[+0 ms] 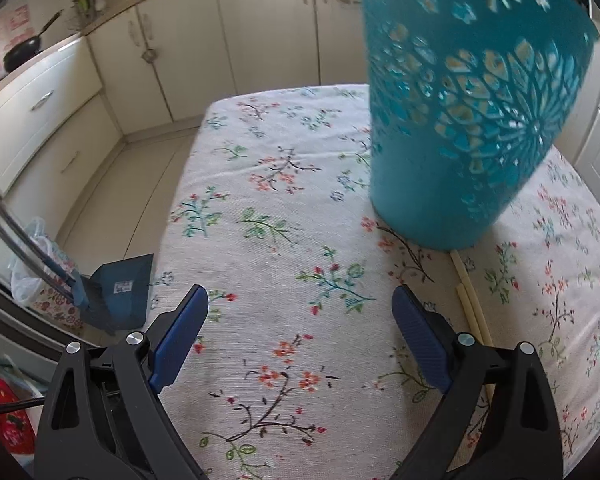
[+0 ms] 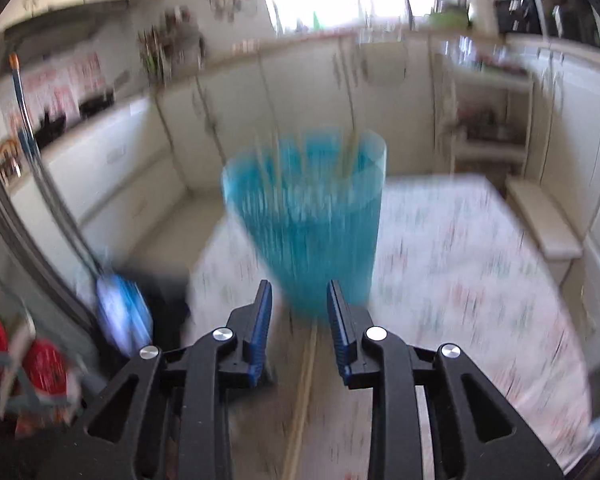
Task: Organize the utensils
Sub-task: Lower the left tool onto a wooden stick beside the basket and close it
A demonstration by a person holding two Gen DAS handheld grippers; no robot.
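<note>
A tall teal perforated utensil holder (image 1: pixel 472 112) stands on the floral tablecloth (image 1: pixel 284 208), ahead and to the right of my left gripper (image 1: pixel 300 312), which is open and empty over the cloth. Pale chopsticks (image 1: pixel 470 300) lie on the cloth just in front of the holder. The right wrist view is motion-blurred: the holder (image 2: pixel 312 224) stands straight ahead with thin sticks (image 2: pixel 350 148) rising from it. My right gripper (image 2: pixel 298 300) is open above a pale chopstick (image 2: pixel 306 380) that lies on the cloth between its fingers.
Cream kitchen cabinets (image 1: pixel 228 40) ring the table. A dark blue dustpan (image 1: pixel 120 292) and a metal pole (image 1: pixel 16 232) stand on the floor to the left. A frying pan (image 1: pixel 24 50) sits on the left counter. The table's left edge (image 1: pixel 176 216) is close.
</note>
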